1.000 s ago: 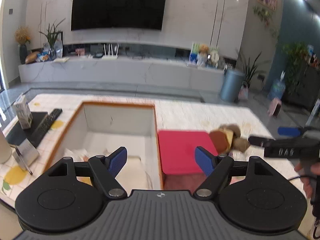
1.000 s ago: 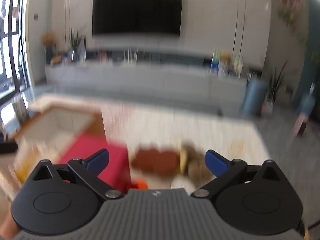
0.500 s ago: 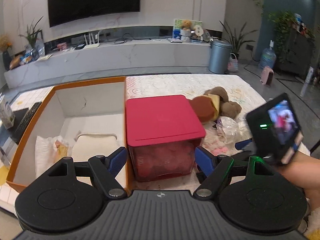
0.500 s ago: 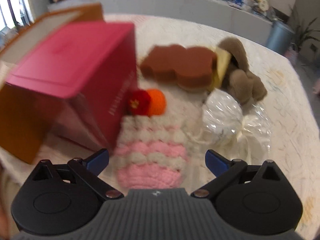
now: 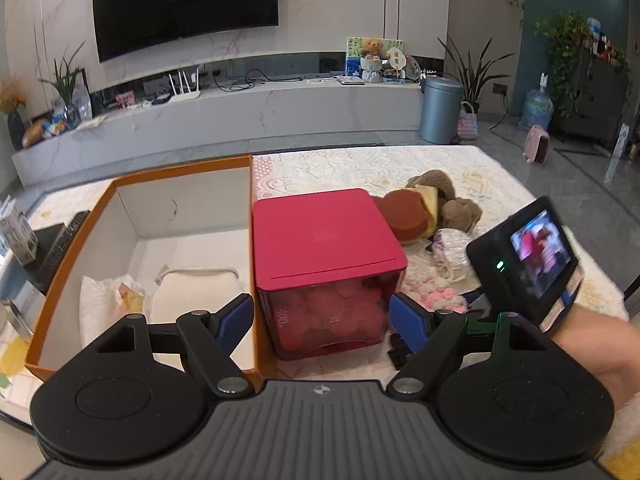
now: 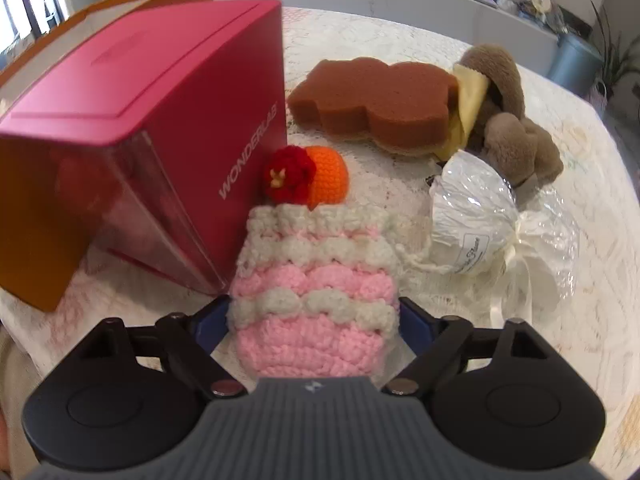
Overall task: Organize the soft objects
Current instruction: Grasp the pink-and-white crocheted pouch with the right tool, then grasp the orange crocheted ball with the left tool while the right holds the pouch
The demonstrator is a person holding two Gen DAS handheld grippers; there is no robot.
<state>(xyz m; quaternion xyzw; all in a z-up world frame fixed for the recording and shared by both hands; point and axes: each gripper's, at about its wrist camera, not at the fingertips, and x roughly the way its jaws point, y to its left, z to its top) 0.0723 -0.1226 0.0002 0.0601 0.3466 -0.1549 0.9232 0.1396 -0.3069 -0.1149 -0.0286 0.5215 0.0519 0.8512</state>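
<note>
Orange-rimmed box (image 5: 72, 248) sits left of red container (image 6: 132, 92) on bench (image 5: 500, 184). Pink-white crochet pouch (image 6: 312, 292) lies just beside container. Right gripper (image 6: 312, 320) low, level, jaws straddling pouch, contact unclear. Best: squeeze mid-body, lift clear of container. Left gripper (image 5: 320, 316) hovers, jaws apart, empty.

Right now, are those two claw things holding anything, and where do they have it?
Right gripper brackets the pink crocheted pouch at its near end; whether it pinches yet is unclear. Left gripper is open, holding nothing.
</note>
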